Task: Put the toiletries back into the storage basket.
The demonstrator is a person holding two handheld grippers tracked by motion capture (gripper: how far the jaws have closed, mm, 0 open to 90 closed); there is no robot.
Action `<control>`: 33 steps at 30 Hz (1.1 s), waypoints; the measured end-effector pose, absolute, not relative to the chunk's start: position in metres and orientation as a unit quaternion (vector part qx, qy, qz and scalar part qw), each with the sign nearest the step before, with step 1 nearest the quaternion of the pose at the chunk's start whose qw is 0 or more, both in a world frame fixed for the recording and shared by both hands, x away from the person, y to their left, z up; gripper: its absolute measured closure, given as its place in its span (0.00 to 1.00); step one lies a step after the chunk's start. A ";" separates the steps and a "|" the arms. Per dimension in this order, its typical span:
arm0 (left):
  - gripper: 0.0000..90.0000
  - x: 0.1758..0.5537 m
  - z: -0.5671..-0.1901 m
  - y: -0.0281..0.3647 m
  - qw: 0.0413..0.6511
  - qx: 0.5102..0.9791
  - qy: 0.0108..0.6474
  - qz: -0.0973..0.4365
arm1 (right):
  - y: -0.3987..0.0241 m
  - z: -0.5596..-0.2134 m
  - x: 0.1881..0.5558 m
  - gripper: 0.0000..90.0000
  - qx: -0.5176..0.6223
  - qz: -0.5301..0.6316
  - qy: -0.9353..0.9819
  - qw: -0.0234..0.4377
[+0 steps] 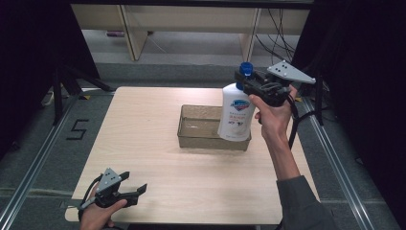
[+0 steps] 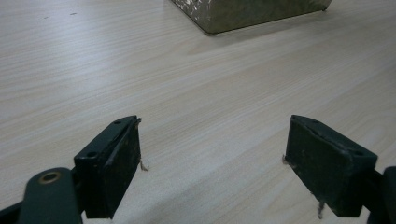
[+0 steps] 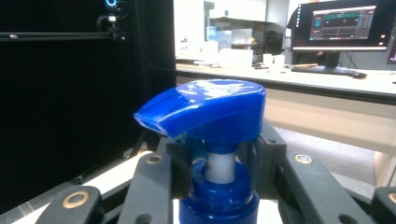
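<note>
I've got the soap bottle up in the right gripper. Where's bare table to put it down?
Bare wood lies left of the clear rectangular plastic tray and across the light wooden table's front, between tray and left gripper. It is crowded at the tray's right end, where the right gripper holds the white blue-pump soap bottle.

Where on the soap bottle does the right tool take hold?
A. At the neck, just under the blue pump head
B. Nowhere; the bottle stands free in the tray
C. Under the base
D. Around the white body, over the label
A: the right tool closes on the neck of the soap bottle just below the blue pump head, as the right gripper view shows.
</note>
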State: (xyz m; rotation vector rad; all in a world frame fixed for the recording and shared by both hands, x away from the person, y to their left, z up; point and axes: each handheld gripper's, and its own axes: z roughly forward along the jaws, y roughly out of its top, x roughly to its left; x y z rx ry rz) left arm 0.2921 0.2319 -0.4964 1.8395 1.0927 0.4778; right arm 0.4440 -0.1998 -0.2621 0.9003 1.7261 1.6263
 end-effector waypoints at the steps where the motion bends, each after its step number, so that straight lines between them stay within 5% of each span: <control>1: 0.19 0.292 -0.496 0.232 0.457 0.745 0.446 0.194 | -0.200 -0.262 0.446 0.74 0.342 0.613 0.648 0.296; 33: 0.20 0.291 -0.496 0.230 0.459 0.750 0.435 0.193 | -0.206 -0.300 0.489 0.74 0.380 0.597 0.644 0.290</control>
